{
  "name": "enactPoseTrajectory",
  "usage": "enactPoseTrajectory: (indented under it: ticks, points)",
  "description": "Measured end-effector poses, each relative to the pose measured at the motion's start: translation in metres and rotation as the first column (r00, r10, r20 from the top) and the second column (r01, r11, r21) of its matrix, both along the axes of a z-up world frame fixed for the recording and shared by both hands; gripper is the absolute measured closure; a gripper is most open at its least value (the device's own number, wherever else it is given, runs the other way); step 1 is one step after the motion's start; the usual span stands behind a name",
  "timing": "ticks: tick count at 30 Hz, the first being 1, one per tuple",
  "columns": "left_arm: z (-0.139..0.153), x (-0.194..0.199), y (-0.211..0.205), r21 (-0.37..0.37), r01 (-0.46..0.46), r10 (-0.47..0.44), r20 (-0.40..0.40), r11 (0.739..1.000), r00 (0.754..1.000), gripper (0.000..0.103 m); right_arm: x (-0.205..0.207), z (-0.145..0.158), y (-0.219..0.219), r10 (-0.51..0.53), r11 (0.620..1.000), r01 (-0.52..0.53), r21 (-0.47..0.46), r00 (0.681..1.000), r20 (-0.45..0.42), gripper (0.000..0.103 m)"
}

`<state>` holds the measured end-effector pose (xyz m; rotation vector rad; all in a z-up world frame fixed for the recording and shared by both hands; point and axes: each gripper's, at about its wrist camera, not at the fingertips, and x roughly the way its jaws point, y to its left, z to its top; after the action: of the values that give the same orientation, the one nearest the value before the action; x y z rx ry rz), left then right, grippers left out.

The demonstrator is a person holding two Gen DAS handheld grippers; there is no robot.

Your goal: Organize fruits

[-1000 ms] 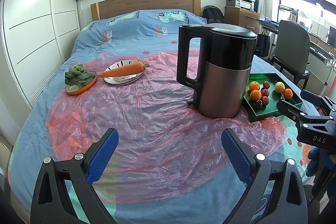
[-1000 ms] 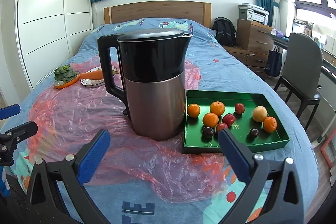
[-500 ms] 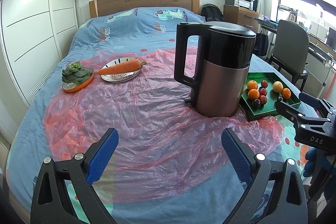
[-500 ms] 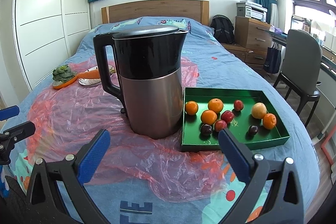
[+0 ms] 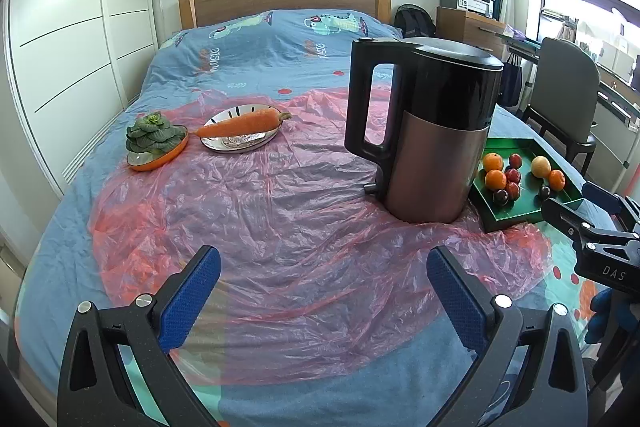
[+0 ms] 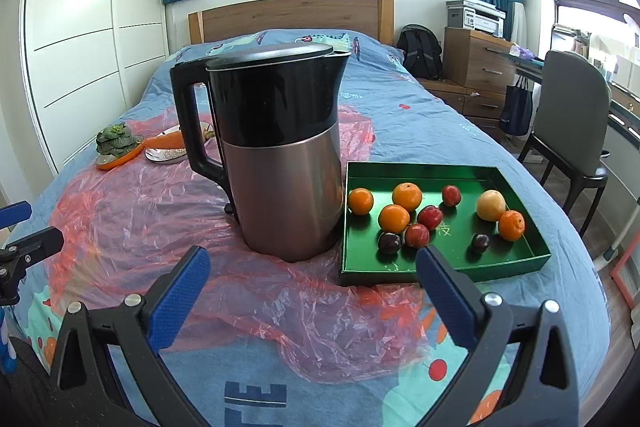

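Both spread, empty: left gripper [image 5: 323, 286], right gripper [image 6: 312, 285]. Approach the green tray [image 6: 524, 249] right of the kettle [image 6: 280, 155]; pinch one orange [image 6: 394, 218] gently.

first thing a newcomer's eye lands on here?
Probably the tall black-and-steel kettle, standing upright mid-bed on the pink plastic sheet. Next, just to its right, the green tray of oranges, red and dark plums and a pale yellow fruit. Both grippers, left gripper and right gripper, hover open and empty at the near edge.
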<state>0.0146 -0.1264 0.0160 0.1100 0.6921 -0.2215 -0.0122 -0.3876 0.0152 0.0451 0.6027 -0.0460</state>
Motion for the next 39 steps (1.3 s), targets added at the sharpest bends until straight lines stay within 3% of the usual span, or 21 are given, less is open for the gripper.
enactPoseTrajectory:
  ticks: [39]
  points:
    - [-0.004,0.003,-0.014,-0.006,0.031,-0.031,-0.027,0.999,0.999,0.002,0.002,-0.001,-0.011,-0.012,1.0,0.012,-0.003,1.0,-0.004,0.0]
